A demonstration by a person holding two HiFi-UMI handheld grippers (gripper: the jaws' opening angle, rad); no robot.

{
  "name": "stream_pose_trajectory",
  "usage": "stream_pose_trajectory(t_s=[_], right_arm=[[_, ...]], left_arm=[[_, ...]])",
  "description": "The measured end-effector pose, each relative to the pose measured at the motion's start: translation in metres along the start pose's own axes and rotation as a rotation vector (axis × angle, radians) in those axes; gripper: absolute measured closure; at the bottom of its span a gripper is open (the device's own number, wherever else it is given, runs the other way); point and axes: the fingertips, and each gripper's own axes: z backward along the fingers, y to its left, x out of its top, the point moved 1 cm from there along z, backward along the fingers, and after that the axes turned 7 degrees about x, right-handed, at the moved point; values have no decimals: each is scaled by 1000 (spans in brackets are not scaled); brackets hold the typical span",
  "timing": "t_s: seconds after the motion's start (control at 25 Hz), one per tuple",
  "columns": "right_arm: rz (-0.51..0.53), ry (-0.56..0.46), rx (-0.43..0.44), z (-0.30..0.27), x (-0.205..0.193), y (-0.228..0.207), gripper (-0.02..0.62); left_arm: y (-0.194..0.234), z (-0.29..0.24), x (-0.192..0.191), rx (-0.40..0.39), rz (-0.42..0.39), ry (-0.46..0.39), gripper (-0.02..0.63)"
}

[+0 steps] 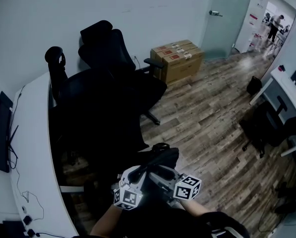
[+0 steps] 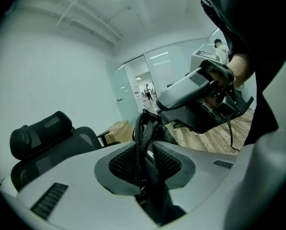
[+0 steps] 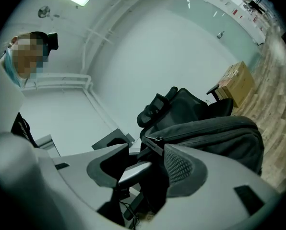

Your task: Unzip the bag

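**Two handheld grippers holding a dark bag up in an office**

My left gripper (image 2: 144, 152) has its fingers (image 2: 174, 163) closed on a black strap (image 2: 142, 128) of the bag. The strap runs up out of the grip and loops over just ahead of the tips.

My right gripper (image 3: 145, 163) is close beside the left, and the two face each other. Its fingers (image 3: 184, 169) stand apart. The end of the bag (image 3: 215, 138) sits in the gap, lying against the right-hand finger. A small zip tab (image 3: 150, 140) sticks out from the bag's corner right at the fingertips. I do not see both fingers pressing on it.

From above, the bag hangs in the air between the two grippers, low in the picture and close to my body, off any surface. Beyond it are two black office chairs (image 1: 108, 83), cardboard boxes (image 1: 178, 58) against the wall, and a wooden floor (image 1: 212, 113). A white curved worktop (image 1: 34, 148) runs along the left.
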Motion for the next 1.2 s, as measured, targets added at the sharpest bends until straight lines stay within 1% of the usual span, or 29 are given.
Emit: stream_pose_trajectory(t_s=[0.24, 0.4, 0.48, 0.68, 0.76, 0.8, 0.84, 0.88, 0.92, 1.0, 1.2], right_arm=[[-3, -40, -70, 27, 8, -26, 374], [15, -16, -53, 33, 8, -30, 374], [32, -3, -61, 35, 8, -34, 374], [27, -14, -55, 39, 10, -40, 374], [61, -4, -65, 37, 11, -41, 376], [90, 4, -79, 36, 12, -42, 384], [124, 13, -98, 36, 13, -42, 415], [158, 21, -119, 35, 13, -43, 481], [185, 31, -135, 35, 13, -44, 501], [215, 48, -148, 33, 13, -44, 503], [249, 70, -153, 31, 12, -42, 517]], left_arm=[[-23, -14, 10, -25, -27, 27, 495], [-28, -19, 11, -16, -37, 42, 494], [-31, -22, 13, -15, -39, 52, 494], [-35, -25, 15, -2, -41, 74, 494], [-34, -26, 15, 5, -43, 83, 494], [-34, -27, 15, 8, -44, 87, 494], [-34, -27, 15, 10, -45, 90, 494], [-34, -27, 15, 12, -46, 92, 494], [-35, -27, 14, 14, -47, 94, 494], [-34, -26, 14, 19, -45, 96, 494], [-32, -25, 9, 29, -39, 92, 494]])
